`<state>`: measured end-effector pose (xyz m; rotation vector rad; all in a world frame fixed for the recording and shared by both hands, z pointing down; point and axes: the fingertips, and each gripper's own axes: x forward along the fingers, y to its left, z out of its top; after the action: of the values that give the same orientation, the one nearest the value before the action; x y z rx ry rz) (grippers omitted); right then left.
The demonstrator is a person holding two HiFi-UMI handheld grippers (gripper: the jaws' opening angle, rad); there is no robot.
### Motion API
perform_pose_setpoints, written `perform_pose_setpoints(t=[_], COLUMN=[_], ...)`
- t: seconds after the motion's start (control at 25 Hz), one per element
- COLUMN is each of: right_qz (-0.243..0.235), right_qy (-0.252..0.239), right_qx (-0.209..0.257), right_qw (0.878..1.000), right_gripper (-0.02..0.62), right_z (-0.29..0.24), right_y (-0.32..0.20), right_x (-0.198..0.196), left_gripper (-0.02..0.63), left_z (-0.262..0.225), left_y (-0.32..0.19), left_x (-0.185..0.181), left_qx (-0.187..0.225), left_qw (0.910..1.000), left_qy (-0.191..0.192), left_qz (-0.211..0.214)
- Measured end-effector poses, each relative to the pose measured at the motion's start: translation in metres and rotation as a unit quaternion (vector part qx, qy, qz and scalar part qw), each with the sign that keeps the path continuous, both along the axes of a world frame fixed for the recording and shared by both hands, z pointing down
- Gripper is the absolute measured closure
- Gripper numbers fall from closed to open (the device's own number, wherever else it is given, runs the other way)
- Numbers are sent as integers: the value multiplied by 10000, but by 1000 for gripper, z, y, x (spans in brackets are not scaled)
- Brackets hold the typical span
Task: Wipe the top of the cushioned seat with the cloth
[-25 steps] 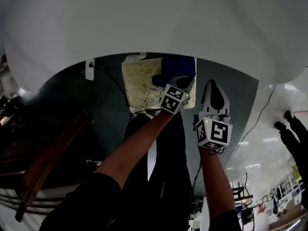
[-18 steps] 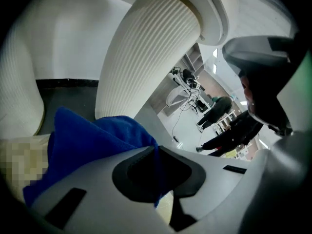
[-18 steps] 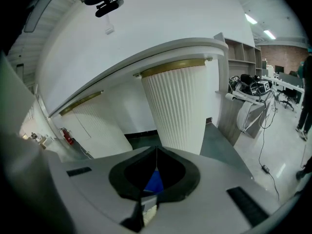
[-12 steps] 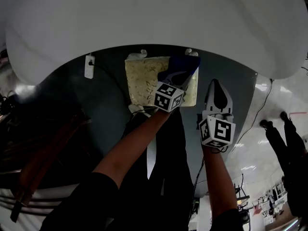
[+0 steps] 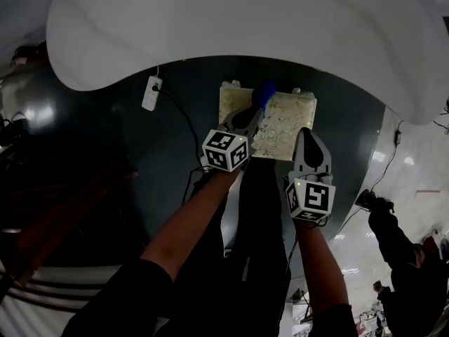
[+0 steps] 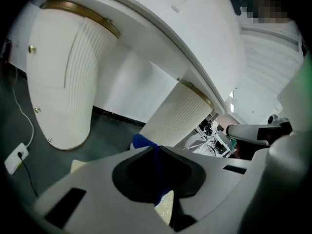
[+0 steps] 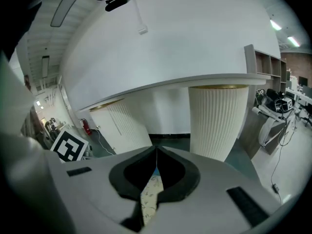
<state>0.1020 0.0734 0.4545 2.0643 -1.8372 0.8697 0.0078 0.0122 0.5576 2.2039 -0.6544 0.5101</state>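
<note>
A small blue cloth [image 5: 265, 92] is held clenched between the fingers of the left gripper [image 5: 254, 112] at the far edge of a square, cream-coloured cushioned seat with a mottled pattern [image 5: 289, 118]. The seat is set on a dark grey-green floor [image 5: 175, 181]. In the left gripper view the cloth [image 6: 143, 141] is seen pinched in the seam where the two fingers meet. A fold of it bulges beyond the tips, and a sliver of the pale seat [image 6: 166, 206] is shown below. Whether the cloth is pressed against the cushion cannot be told from above.

The right gripper [image 5: 307, 132] is held above the seat's near right corner, well apart from the cloth. Its fingers are closed on each other and nothing is gripped. In the right gripper view a strip of the patterned seat [image 7: 148, 199] is visible through the narrow gap beneath them.

A large white curved bench top [image 5: 245, 27] is spread across the upper part of the head view, and white ribbed pedestals [image 7: 217, 121] are seen beneath it. A white power strip [image 5: 151, 93] with a black cable [image 5: 184, 125] lies on the floor to the left of the seat. A person in dark clothing [image 5: 396, 241] is glimpsed at the lower right edge.
</note>
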Motion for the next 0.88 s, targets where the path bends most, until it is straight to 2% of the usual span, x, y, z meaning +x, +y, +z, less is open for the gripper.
perform_pose_setpoints(t=[0.2,0.48,0.6,0.88], right_qz=[-208,-410,-480,-550], right_qy=[73,98,85,161], right_qx=[64,38,11,-66], right_qw=[9997,9991,9988,9983], right_gripper=[558,558,558,558], right_z=[-18,-26,-27,-13], right_y=[-5,-18,-24,-35], right_x=[-43,-89,-108,-146], left_gripper=[571,571,571,571], left_z=[-23,-33,-34,-15], left_y=[-16,-24,-17,1], left_x=[-74,-163,-188,-217], left_qx=[51,187,138,-71], left_qw=[9982,9959,9956,9952], left_qy=[-18,-261,-334,-274], left_qz=[-601,-848,-862,-936])
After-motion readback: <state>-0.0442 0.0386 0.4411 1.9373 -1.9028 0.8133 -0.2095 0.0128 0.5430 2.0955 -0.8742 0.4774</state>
